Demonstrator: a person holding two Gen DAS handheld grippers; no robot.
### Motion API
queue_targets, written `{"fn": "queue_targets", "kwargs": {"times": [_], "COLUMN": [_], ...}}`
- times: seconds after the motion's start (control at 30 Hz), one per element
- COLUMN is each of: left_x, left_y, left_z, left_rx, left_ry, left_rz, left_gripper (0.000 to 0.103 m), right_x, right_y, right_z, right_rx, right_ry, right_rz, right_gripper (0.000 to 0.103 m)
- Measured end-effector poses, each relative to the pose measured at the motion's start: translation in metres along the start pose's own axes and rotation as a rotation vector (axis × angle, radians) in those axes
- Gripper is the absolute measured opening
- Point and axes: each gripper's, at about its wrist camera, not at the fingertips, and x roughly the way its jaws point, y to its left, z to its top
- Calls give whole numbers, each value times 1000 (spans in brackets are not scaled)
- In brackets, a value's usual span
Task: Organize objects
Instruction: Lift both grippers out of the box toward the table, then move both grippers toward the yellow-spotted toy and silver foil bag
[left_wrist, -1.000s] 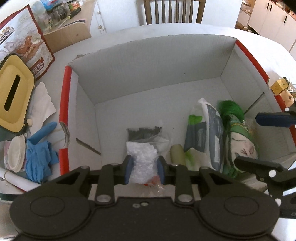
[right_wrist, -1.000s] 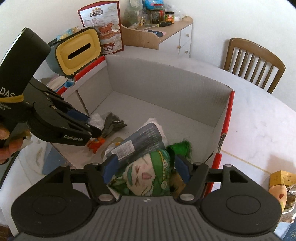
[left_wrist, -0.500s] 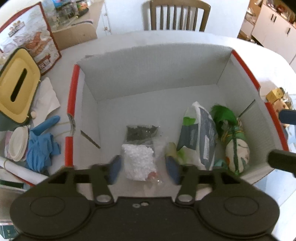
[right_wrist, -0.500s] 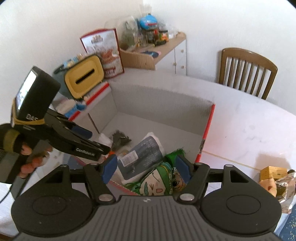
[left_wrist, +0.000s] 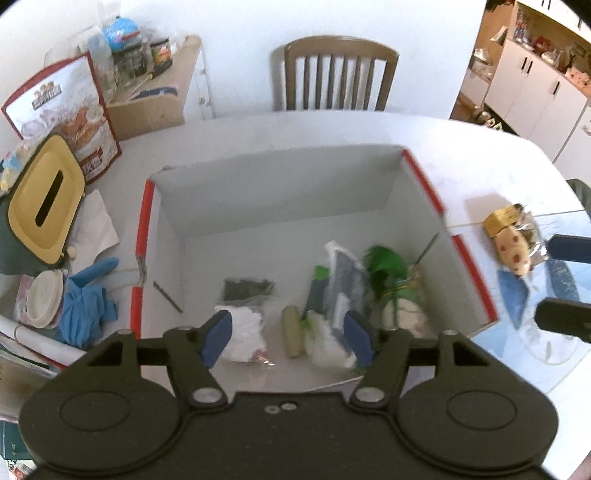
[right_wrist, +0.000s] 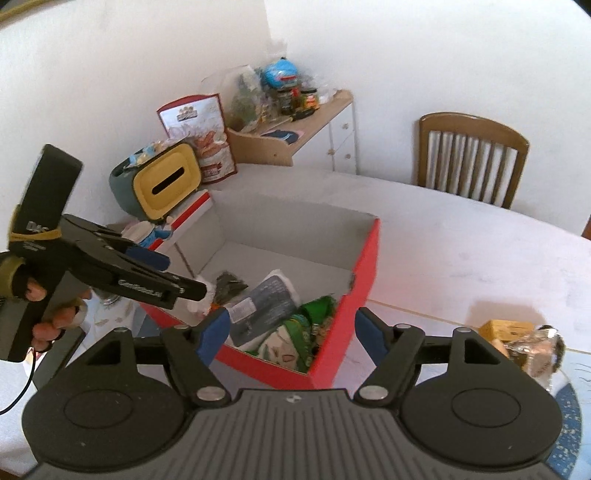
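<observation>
Both my claws are empty with their blue pads spread apart: the left claw (left_wrist: 288, 338) hangs over the near edge of the red-rimmed white cardboard box (left_wrist: 142, 229), the right claw (right_wrist: 291, 332) over the box's near corner in its own view. What is left to pack, as I judge it, is the small cluster on the white table (left_wrist: 480, 147) at the right edge of the left view: a yellow-gold little carton (left_wrist: 500, 219) touching a tan soft toy in crinkled clear wrap (left_wrist: 517, 249). In the right view the same cluster sits at the lower right, just past my right pad, so the right claw is plainly nearer. The cluster's long axis seems to run away from the box, roughly along my right claw's reach, so I would swing right and close across it.
</observation>
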Motion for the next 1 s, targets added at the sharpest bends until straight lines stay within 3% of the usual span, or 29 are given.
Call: {"fn": "queue_targets", "kwargs": {"times": [0.47,1.0], "left_x": [-41,-31], "left_y": [-59,-146], "left_z": [6,16], "left_rx": [18,72], "left_ry": [-124,-153], "left_rz": [-29,-102], "left_gripper": [83,96], "right_x": [-53,-93], "right_y": [-49,-145], "right_z": [-9,-37], "right_rx": [52,153], "right_ry": [-63,-104], "right_rz": [-24,-116], "right_gripper": [81,81]}}
